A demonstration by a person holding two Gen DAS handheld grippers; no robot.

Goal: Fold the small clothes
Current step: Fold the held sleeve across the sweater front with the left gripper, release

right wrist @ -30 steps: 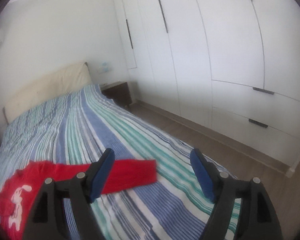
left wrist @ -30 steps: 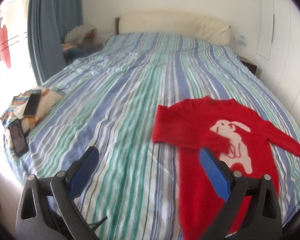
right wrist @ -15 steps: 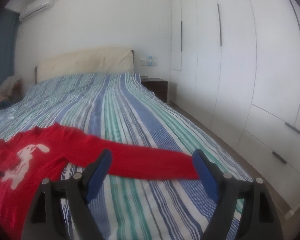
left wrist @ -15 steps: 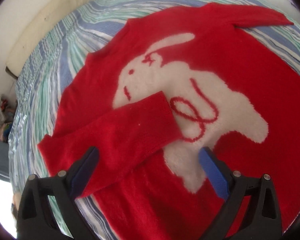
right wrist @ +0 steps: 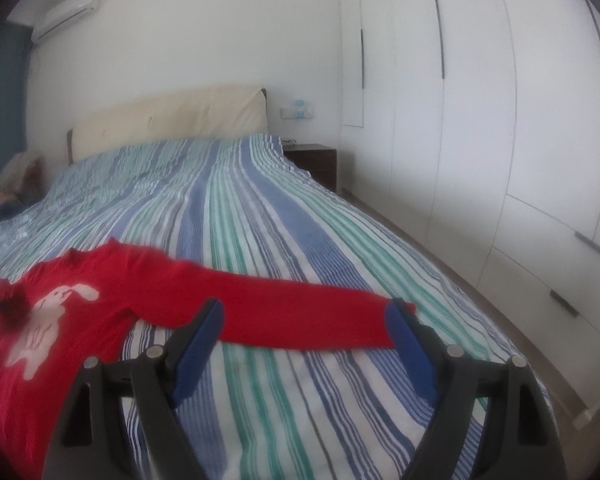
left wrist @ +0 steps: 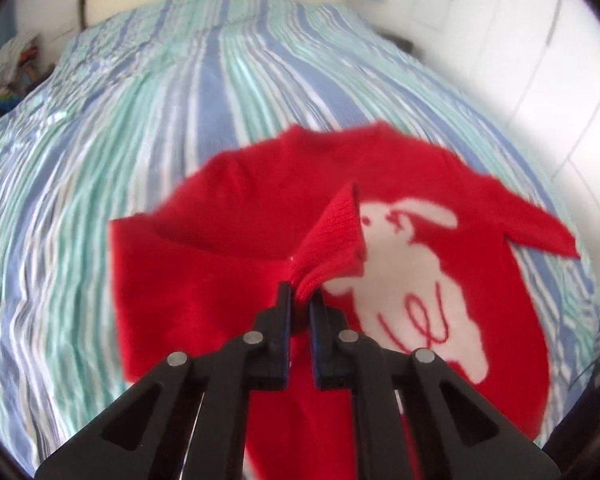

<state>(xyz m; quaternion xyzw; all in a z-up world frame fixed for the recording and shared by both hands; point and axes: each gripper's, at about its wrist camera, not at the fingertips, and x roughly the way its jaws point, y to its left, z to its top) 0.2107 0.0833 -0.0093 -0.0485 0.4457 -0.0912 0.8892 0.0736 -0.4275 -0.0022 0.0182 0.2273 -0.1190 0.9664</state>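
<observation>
On the left, the cuff (left wrist: 336,240) of one sleeve is pinched between the closed fingers of the left gripper (left wrist: 299,300) and is lifted a little above the chest of the red sweater (left wrist: 228,264), beside the white rabbit motif (left wrist: 416,280). The sweater itself is spread face up on the near part of the striped bed (left wrist: 148,92).

Further right, the other sleeve (right wrist: 300,316) is stretched flat across the stripes toward the right edge of the bed. The right gripper (right wrist: 305,330) is held just near of it with its fingers spread wide and nothing between them; the sleeve's end is seen close to the right-hand pad (right wrist: 410,344).

The step in hand is judged to be the folding-in of the sleeves. Next, the held cuff would need to be laid smooth across the chest and let go, and the outstretched sleeve's end would need to be gripped and carried leftward over the body.
</observation>
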